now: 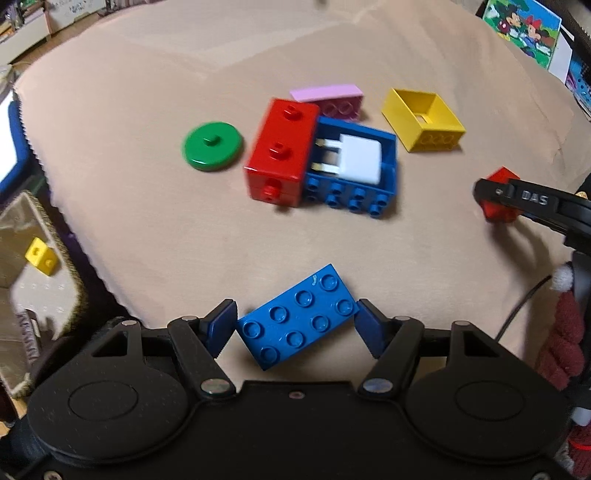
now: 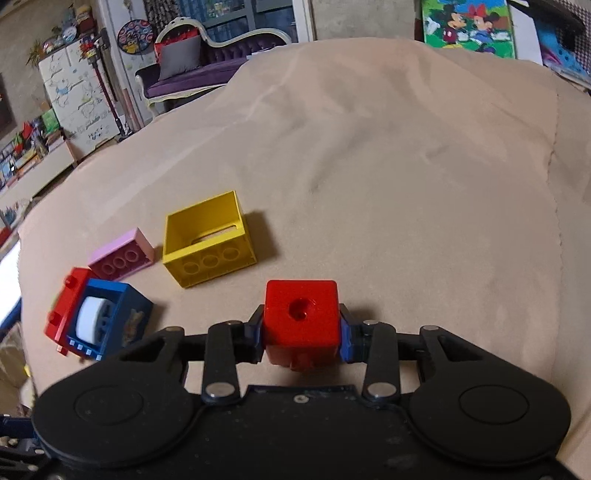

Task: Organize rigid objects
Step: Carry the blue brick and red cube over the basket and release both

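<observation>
In the left wrist view my left gripper (image 1: 297, 326) is shut on a flat blue eight-stud brick (image 1: 297, 321), its pads (image 1: 221, 325) touching both ends. Ahead lie a red block (image 1: 280, 149) against an open blue box brick (image 1: 351, 170) holding a white piece (image 1: 360, 158), a green disc (image 1: 212, 146), a pink brick (image 1: 328, 99) and a hollow yellow brick (image 1: 423, 120). My right gripper (image 2: 301, 332) is shut on a small red cube (image 2: 301, 319), held just above the cloth; it also shows in the left wrist view (image 1: 500, 195).
Everything lies on a beige cloth-covered surface (image 2: 406, 184). A basket (image 1: 74, 280) at the left edge holds a small yellow cube (image 1: 41, 256). A cartoon picture (image 2: 467, 27) and clutter stand at the far right; furniture is at the far left.
</observation>
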Tool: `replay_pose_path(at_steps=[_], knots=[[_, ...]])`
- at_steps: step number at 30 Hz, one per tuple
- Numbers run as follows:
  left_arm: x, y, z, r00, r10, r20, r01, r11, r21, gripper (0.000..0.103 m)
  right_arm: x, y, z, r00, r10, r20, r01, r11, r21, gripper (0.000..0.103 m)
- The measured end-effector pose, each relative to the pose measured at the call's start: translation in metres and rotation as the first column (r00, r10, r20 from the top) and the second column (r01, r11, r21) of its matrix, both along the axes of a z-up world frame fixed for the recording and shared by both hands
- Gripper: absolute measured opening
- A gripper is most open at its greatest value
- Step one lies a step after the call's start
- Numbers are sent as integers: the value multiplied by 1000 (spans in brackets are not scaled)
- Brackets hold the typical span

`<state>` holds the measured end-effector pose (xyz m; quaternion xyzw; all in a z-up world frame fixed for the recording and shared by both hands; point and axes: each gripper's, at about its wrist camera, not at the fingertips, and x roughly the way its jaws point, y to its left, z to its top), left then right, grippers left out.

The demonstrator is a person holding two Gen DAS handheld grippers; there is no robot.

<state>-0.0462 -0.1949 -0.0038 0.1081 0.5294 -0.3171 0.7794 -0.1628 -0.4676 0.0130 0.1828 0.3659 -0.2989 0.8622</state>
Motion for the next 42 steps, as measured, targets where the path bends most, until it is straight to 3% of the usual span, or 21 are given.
replay_pose_path(at_steps=[6,13,18,25,34,42], knots=[[14,35,13,998,54,36,-54,998,-17,65,1,31,27,998,46,47,-46,999,-16,36],[42,104,25,979,189,79,-184,981,-58,65,34,102,47,975,206,87,-210,977,41,36],[73,161,29,937,338,93,-332,941,-69,65,74,169,47,934,347,80,-353,932,81,36],[99,211,34,865,460,200,-466,884,-15,65,124,255,37,873,486,35,-486,861,150,36],[116,245,15,834,542,106,-542,840,-25,65,155,326,16,837,538,-101,-523,841,142,36],[114,260,13,833,549,66,-548,836,-39,65,163,339,6,843,519,-140,-503,854,136,36]])
